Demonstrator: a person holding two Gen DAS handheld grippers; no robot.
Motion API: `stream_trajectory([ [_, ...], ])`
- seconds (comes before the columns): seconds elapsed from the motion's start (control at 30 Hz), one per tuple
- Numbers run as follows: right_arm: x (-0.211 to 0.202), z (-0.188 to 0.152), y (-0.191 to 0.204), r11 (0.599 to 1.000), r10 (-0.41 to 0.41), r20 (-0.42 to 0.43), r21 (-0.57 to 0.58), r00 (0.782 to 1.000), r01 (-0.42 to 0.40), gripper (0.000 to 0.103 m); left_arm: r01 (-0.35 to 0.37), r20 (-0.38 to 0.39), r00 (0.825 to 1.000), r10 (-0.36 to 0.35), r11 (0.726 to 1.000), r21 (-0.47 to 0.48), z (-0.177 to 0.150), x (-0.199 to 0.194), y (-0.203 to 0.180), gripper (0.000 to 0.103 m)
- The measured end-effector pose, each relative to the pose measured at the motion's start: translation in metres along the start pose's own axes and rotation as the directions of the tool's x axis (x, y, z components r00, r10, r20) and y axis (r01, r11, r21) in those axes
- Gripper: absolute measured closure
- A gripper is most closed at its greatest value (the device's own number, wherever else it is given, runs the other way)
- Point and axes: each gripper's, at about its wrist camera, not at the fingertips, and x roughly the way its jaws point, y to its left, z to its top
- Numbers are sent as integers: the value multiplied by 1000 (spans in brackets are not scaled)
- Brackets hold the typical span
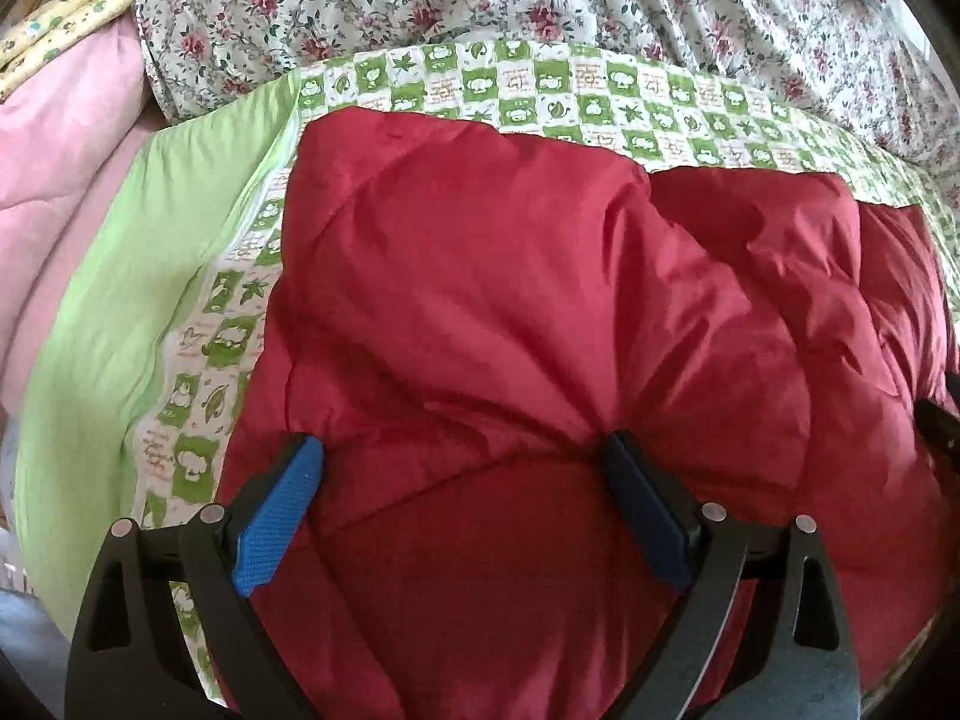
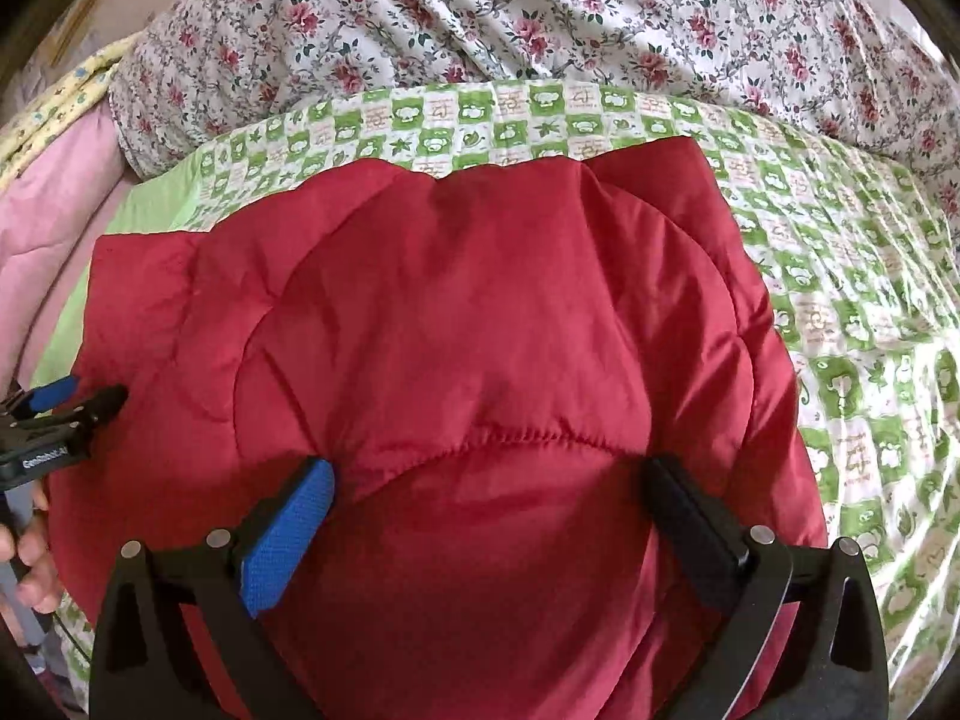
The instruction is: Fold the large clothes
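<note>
As both hand-held grippers gape, red jacket [image 1: 510,312] lies btwn fingers.

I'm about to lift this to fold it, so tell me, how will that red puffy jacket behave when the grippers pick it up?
The red puffy jacket will probably sag and drape, since its quilted panels already crease softly. It looks padded, so likely light for its bulk. Its shell has a slight sheen, so it may slide on the green patterned sheet; both the left gripper and right gripper stand wide open.

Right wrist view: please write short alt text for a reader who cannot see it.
An open right gripper presses its spread fingers into a puffy red quilted garment lying on a green patterned sheet. The left gripper shows at the left edge; a floral blanket lies behind.
</note>
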Motion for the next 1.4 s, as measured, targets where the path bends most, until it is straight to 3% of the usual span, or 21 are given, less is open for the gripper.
stream_trajectory([
  [0.4, 2, 1, 0, 1000, -3, 8, 13, 1000, 3, 0, -22, 5, 1000, 21, 1000, 19, 2, 6, -4, 7],
  [0.63, -32, -7, 4, 1000, 17, 61, 22, 998, -18, 0, -16, 27, 1000, 16, 999, 28, -6, -16, 0, 7],
  [0.93, -79, -37, 16, 998, 49, 78, -32, 996, -47, 0, 4, 64, 998, -7, 999, 51, -32, -59, -2, 7],
  [1.4, -113, -94, 33, 993, 50, 34, -110, 998, -46, 0, 12, 57, 998, -17, 996, 84, -78, -93, -3, 7],
])
